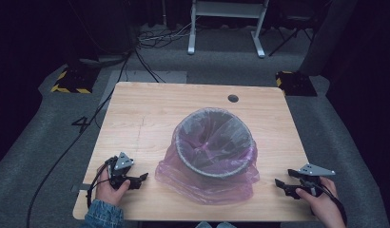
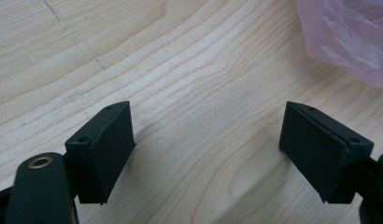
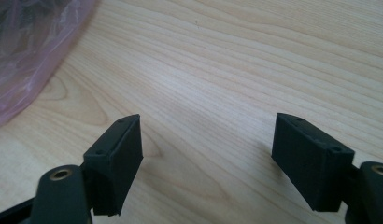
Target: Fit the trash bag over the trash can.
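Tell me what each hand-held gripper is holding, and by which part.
Nothing is held. The left hand-held gripper and the right hand-held gripper both stand open over bare table, apart from the pink bag lining the bin.

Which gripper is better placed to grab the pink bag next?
Left, slightly. The left gripper is open and sits close to the bag's skirt; the right gripper, also open, has more bare table to cross.
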### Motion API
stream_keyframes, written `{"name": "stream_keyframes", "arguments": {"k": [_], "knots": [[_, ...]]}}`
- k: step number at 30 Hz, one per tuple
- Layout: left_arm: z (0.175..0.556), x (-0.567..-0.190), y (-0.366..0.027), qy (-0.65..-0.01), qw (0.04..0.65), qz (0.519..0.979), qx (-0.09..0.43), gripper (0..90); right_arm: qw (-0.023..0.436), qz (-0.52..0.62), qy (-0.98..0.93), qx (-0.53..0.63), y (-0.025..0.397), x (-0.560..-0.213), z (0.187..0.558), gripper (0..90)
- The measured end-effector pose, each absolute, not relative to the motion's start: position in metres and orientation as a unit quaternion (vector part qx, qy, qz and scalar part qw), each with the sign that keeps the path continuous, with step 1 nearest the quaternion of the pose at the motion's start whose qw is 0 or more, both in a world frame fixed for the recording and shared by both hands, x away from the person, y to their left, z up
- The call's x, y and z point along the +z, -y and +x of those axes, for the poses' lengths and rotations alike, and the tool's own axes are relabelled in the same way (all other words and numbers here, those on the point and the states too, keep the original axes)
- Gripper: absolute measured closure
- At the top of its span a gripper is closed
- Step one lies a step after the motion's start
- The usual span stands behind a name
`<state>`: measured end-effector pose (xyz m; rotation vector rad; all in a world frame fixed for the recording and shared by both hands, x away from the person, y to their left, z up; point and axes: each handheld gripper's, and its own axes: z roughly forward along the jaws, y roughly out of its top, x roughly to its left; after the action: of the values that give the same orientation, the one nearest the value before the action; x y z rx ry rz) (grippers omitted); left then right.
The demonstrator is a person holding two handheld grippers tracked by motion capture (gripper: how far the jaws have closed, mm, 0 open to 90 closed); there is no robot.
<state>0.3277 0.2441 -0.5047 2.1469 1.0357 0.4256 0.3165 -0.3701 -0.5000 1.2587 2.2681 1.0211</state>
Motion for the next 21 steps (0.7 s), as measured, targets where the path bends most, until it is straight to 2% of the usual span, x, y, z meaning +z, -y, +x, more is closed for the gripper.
{"name": "stream_keyframes", "arguments": {"k": [9, 21], "knots": [[0.328, -0.505, -0.244, -0.401, 0.352, 0.830, 0.165, 16.9, 0.195, 0.438, -0.804, 0.353, 0.358, -0.504, 0.333, 17.4], [0.333, -0.505, -0.244, -0.409, 0.348, 0.827, 0.167, 14.3, 0.195, 0.437, -0.805, 0.352, 0.356, -0.504, 0.357, 15.2]]}}
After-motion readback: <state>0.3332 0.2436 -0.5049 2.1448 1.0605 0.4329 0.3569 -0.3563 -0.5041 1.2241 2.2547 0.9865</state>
